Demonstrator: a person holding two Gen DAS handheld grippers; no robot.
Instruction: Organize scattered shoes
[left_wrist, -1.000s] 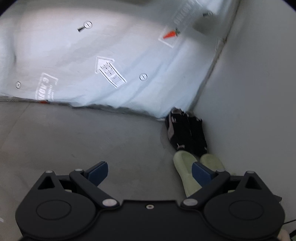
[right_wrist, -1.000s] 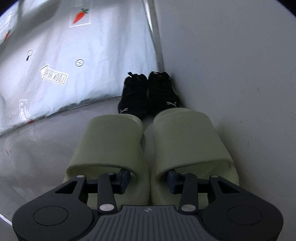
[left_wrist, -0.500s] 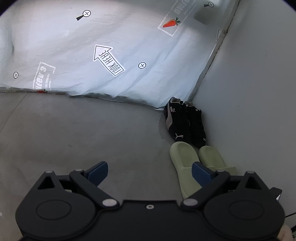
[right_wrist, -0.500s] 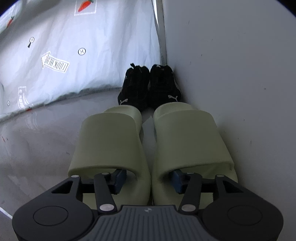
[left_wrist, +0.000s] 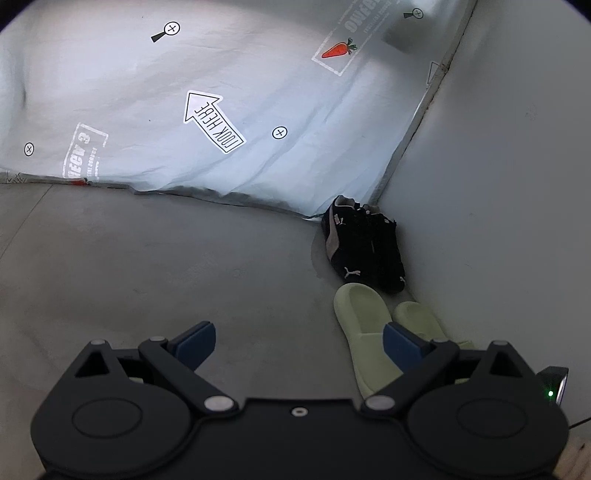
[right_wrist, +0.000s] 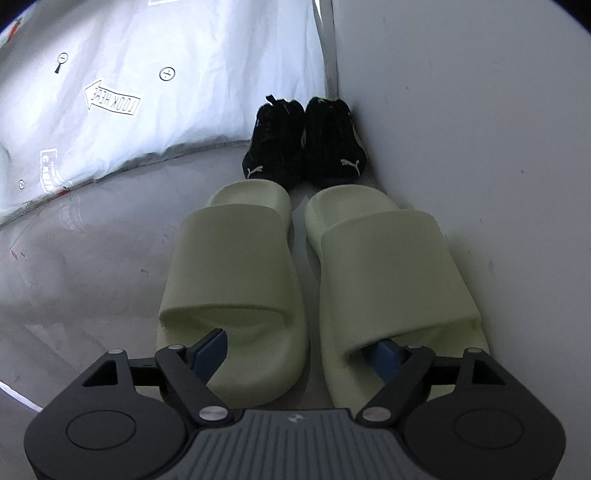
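Observation:
Two pale green slides, the left one (right_wrist: 236, 258) and the right one (right_wrist: 388, 266), lie side by side on the grey floor against the wall. Just beyond their toes stands a pair of black sneakers (right_wrist: 303, 147). My right gripper (right_wrist: 299, 352) is at the slides' heel ends and its jaws are opening. One blue pad rests in each slide, with the two inner rims between them, and the pads press on neither. My left gripper (left_wrist: 299, 341) hovers open over bare floor, left of the slides (left_wrist: 364, 317) and sneakers (left_wrist: 354, 243), holding nothing.
A white wall (right_wrist: 480, 129) runs along the right of the shoes. A crumpled white sheet (left_wrist: 184, 92) printed with an arrow and a carrot lies across the far floor, meeting the wall behind the sneakers. Grey floor (left_wrist: 147, 266) stretches to the left.
The right gripper's pads were pinched together on the slides' inner rims and have spread apart, letting them go. Its view has tipped downward. The left gripper has stayed open and still.

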